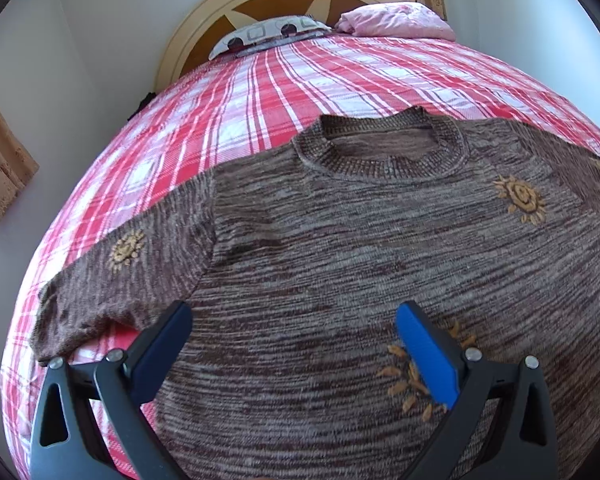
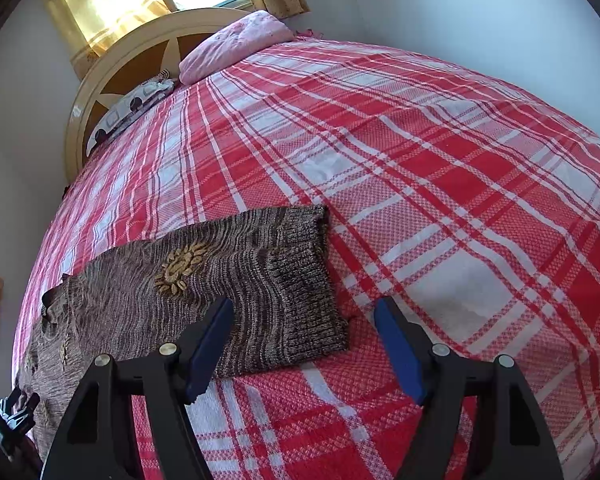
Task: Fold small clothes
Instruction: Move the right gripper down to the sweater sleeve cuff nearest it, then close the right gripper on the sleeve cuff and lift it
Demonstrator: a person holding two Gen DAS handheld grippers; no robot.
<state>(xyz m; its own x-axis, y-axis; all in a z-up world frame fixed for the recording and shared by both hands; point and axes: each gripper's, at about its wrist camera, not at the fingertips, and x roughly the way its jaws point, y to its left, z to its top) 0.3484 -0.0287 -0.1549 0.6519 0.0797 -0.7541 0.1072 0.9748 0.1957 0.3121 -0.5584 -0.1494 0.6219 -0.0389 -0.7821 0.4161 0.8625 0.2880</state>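
From the left wrist view, the brown marled knit sweater with embroidered yellow suns (image 1: 340,240) lies spread face-up on the red-and-white plaid bedspread (image 1: 240,92), collar toward the far headboard, one sleeve stretched out to the left. The left gripper (image 1: 294,344) hovers low over the sweater's near body, pointing along it, blue-padded fingers (image 1: 428,356) spread wide and holding nothing. I'd worry that closing here would pinch only the top layer of knit, so a lift would drag the front away from the back and rumple the whole piece.

From the right wrist view, the right gripper (image 2: 302,348) also stands spread and empty, tilted down toward the bed. Its left finger sits over the ribbed cuff of the other sleeve (image 2: 300,288), its right finger over bare bedspread (image 2: 460,200). Straddling the edge like this, it could catch bedspread along with the cuff, or the loose knit could slip free mid-fold and leave the sleeve crooked.
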